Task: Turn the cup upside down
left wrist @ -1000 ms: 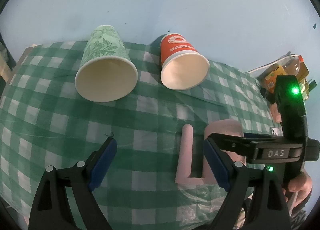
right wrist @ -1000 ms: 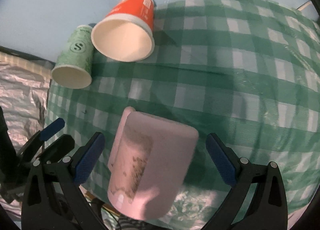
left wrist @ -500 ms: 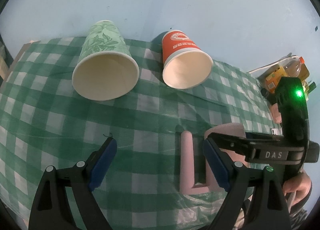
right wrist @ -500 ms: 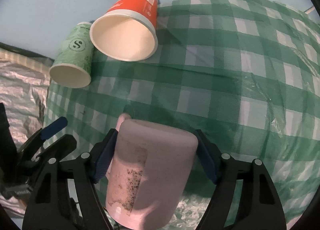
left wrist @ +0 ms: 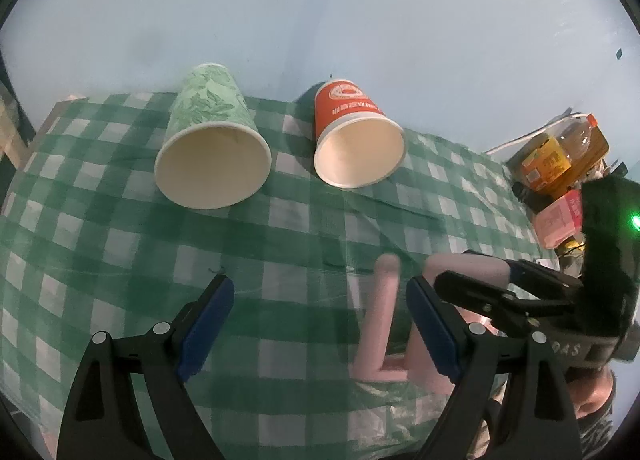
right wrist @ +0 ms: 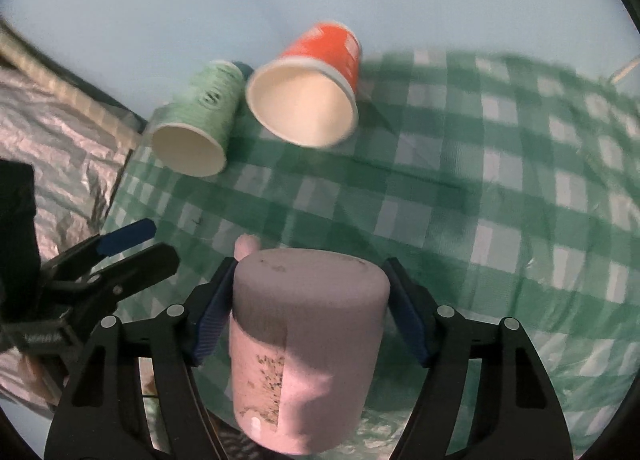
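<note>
A pink mug (right wrist: 308, 340) with a dirty patch on its side sits between the blue pads of my right gripper (right wrist: 310, 308), which is shut on it, its flat end turned to the camera. In the left wrist view the mug (left wrist: 460, 272) and its handle (left wrist: 380, 316) show to the right, with the right gripper (left wrist: 492, 288) clamped on the body. My left gripper (left wrist: 320, 312) is open and empty above the checked cloth (left wrist: 120, 244), just left of the handle.
A green paper cup (left wrist: 212, 148) and a red paper cup (left wrist: 356, 140) lie on their sides at the far edge of the table, mouths toward me. Bottles and boxes (left wrist: 556, 164) stand off the right edge. Crinkled foil (right wrist: 52, 132) lies left of the table.
My right gripper closed from wide open onto the pink mug and tilted it. The left gripper stayed open and shifted slightly.
</note>
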Available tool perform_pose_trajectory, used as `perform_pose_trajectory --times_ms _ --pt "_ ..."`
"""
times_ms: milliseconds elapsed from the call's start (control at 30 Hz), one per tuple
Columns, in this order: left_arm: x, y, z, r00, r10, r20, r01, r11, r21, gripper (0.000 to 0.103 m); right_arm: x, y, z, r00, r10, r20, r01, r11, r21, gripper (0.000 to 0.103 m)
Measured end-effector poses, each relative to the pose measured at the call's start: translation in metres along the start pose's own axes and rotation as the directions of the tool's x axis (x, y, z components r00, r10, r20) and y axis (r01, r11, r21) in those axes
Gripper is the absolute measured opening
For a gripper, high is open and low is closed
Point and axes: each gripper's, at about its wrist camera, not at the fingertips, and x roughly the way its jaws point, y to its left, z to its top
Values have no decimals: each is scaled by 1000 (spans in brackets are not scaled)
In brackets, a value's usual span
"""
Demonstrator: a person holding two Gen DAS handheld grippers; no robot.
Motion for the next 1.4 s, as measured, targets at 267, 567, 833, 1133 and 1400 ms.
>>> perform_pose_trajectory --times_ms 267,567,833,1133,1400 --pt "-18 5 -11 995 30 94 -26 999 -40 89 -29 27 -15 961 -106 255 148 977 -151 73" --pt "-32 4 -26 979 106 172 -99 994 -51 89 -44 50 -18 881 -173 441 296 928 -227 72" --pt "-31 6 -41 966 175 192 -167 984 -58 89 -51 54 -23 865 -162 475 305 922 -239 72" --pt "-18 11 -49 973 173 155 -163 984 -75 89 -36 47 -32 855 -171 489 325 912 -249 72" --pt "-17 10 -53 973 176 150 -166 983 -79 89 -22 42 -42 865 -164 475 313 915 -255 72"
